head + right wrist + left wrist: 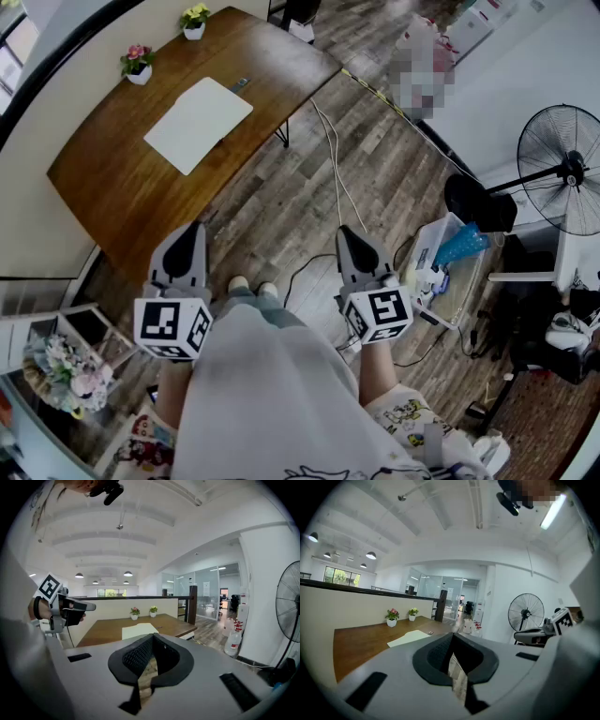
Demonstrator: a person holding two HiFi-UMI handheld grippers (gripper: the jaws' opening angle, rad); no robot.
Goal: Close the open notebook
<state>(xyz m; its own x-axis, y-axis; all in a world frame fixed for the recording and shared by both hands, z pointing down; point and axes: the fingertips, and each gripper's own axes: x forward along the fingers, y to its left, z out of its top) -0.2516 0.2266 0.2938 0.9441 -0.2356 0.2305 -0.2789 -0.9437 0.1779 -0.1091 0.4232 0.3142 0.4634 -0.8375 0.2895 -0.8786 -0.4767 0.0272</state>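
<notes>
The task had barely begun; this looked like the approach step. The flat, white open notebook (pixel 199 124) lay near the middle of the brown wooden worktop (pixel 112 192), well apart from the person standing off the worktop's near corner. The left hand-held gripper (pixel 191 230) and the right hand-held gripper (pixel 350 232) were both pinched together on nothing, held over the floor short of the worktop. The next move probably called for stepping up to the worktop and parting a pair of jaws to catch one cover's edge. At the worktop's far edge stood a small white pot of pink flowers (pixel 138 64) and a small white pot of yellow-green flowers (pixel 194 21). A clear plastic box (pixel 433 246) on the floor, well apart from the worktop, held something blue.
</notes>
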